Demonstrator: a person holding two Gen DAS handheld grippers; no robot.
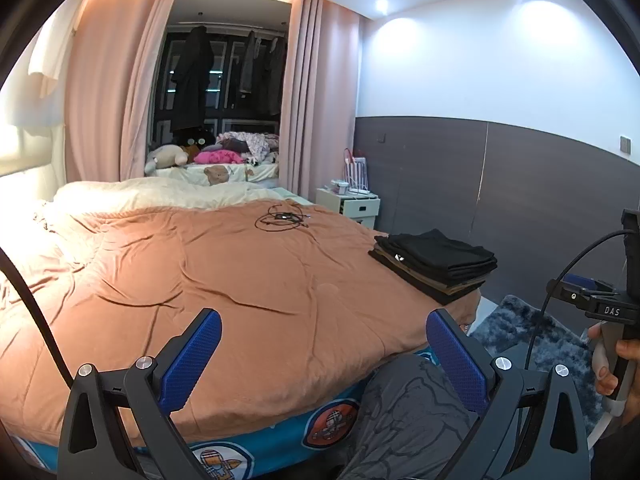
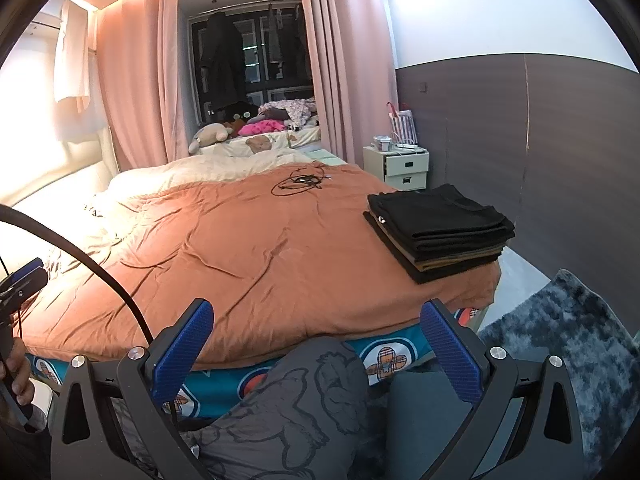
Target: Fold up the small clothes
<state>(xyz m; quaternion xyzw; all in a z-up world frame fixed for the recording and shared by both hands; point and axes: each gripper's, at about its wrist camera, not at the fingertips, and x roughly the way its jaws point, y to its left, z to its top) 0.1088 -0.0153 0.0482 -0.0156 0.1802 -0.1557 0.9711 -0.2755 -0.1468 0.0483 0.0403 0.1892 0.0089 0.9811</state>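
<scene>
Left tool (image 1: 324,356): blue ribbed pads spread wide apart, nothing between them, held low at the near edge of the bed. Right tool (image 2: 316,344): likewise spread apart and holding nothing. Neat stack of folded black and tan small clothes (image 1: 436,264) (image 2: 440,228) rests on the rumpled orange quilt (image 1: 224,280) (image 2: 240,252) at the bed's right edge. Tangled black cable (image 1: 282,217) lies farther back on the quilt.
</scene>
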